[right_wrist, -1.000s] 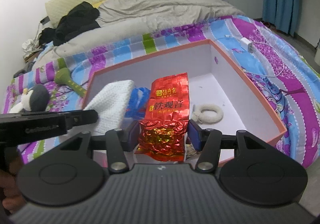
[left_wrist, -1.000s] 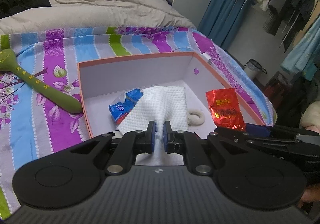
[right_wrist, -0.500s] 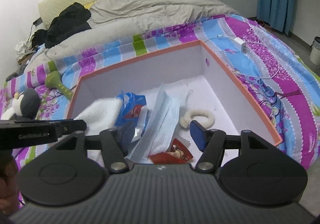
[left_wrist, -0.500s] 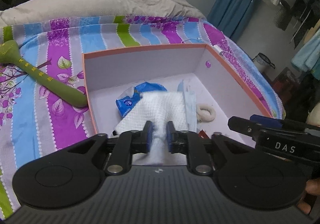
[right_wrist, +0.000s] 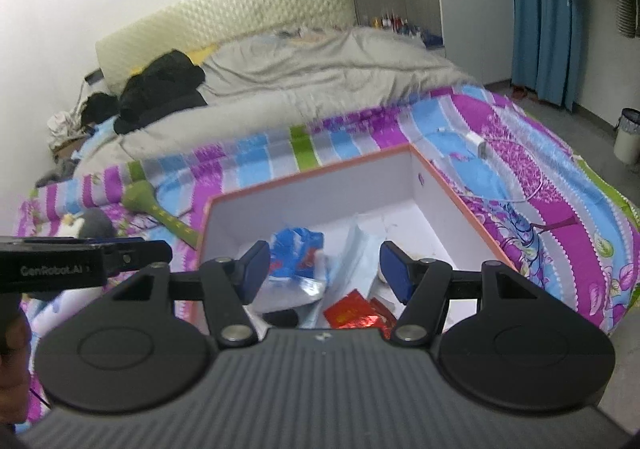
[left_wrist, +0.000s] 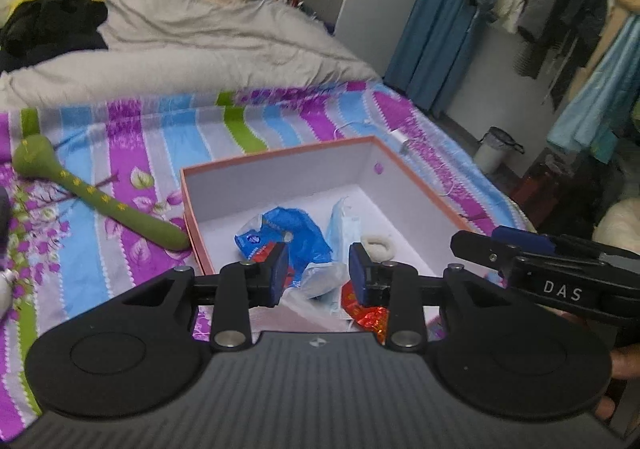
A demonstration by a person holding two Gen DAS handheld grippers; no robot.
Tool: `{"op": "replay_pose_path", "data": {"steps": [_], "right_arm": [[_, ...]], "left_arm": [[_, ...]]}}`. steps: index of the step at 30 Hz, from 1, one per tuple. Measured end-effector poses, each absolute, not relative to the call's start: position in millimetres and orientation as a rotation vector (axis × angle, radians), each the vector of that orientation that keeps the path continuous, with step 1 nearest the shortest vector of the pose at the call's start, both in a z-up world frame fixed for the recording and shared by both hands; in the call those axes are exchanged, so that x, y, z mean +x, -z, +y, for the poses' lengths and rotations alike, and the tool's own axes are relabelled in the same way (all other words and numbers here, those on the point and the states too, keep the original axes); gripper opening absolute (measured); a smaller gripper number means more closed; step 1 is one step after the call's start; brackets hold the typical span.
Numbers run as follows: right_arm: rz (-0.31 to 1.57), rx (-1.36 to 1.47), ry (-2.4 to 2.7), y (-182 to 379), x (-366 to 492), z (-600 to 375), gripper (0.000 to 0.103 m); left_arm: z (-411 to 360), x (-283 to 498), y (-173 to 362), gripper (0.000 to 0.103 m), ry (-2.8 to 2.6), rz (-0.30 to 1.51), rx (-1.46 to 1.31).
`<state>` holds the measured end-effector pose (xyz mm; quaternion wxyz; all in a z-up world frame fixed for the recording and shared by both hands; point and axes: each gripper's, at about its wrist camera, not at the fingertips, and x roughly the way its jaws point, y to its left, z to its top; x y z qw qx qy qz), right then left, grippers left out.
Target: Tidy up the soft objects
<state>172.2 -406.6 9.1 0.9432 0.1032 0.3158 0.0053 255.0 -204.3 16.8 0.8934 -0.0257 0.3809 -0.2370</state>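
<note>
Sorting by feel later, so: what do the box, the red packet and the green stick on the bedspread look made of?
Box: likely matte cardboard, with stiff flat walls and an orange rim. Red packet: seemingly crinkled foil with shiny creases. Green stick: apparently soft matte fabric or felt.

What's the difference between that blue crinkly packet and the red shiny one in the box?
The blue packet is plastic with white print and lies toward the middle of the box; the red foil packet is metallic with gold print and lies at the near edge. The blue packet shows almost whole, while the red foil packet is partly hidden behind the gripper bodies. Both are soft, crumpled and lie loose inside the box.
</note>
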Motion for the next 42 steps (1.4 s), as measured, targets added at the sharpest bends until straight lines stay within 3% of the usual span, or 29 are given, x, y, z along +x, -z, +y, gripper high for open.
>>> {"op": "replay_pose_path", "data": {"steps": [14, 25, 29, 31, 38, 42], "right_arm": [[0.539, 0.178, -0.035, -55.5, 88.4, -362.0, 0.063], [0.557, 0.210, -0.019, -45.8, 43.3, -354.0, 0.063], [0.550, 0.212, -0.012, -42.1, 30.9, -353.1, 0.063], [0.547, 0.218, -0.012, -39.3, 27.9, -353.7, 0.063], [0.537, 0.225, 0.004, -22.0, 28.4, -360.0, 0.063], [0.552, 0.221, 0.006, -16.9, 26.4, -360.4, 0.063]], "left_arm": [[-157.7, 163.8, -64.8, 0.038, 0.516, 0.693, -0.050], [-141.2, 111.1, -66.1, 0.038, 0.507, 0.676, -0.052], [-140.3, 96.9, -63.9, 0.051, 0.502, 0.672, -0.047], [-141.2, 91.8, -62.5, 0.053, 0.500, 0.668, -0.038], [-143.4, 80.4, -51.5, 0.084, 0.452, 0.641, 0.005], [-135.1, 76.6, -46.0, 0.096, 0.427, 0.650, -0.017]]}}
